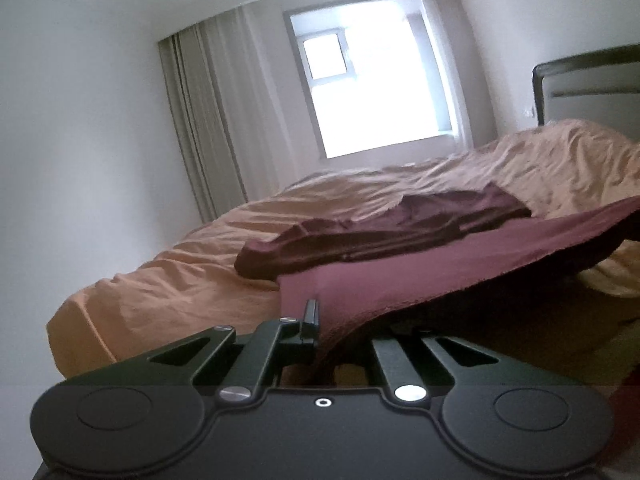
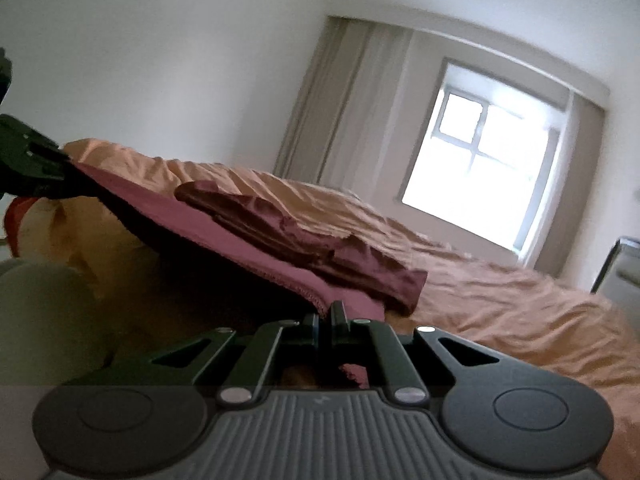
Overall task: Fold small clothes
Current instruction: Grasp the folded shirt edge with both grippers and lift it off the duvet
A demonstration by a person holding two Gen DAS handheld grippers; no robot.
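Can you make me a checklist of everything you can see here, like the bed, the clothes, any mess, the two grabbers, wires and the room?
Surface: bed with a rumpled orange sheet.
Job's things: maroon cloth stretched off the bed edge between both grippers; a darker maroon garment lies crumpled behind it on the bed.
Clutter: something red beside the bed, too unclear to name.
Grippers: left gripper shut on the cloth's edge; right gripper shut on its other edge.
Cables: nothing seen.
Surroundings: bright window, pale curtains, dark headboard.

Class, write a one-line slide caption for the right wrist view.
Right gripper shut on a maroon cloth's edge, stretched to the left gripper above an orange-sheeted bed.
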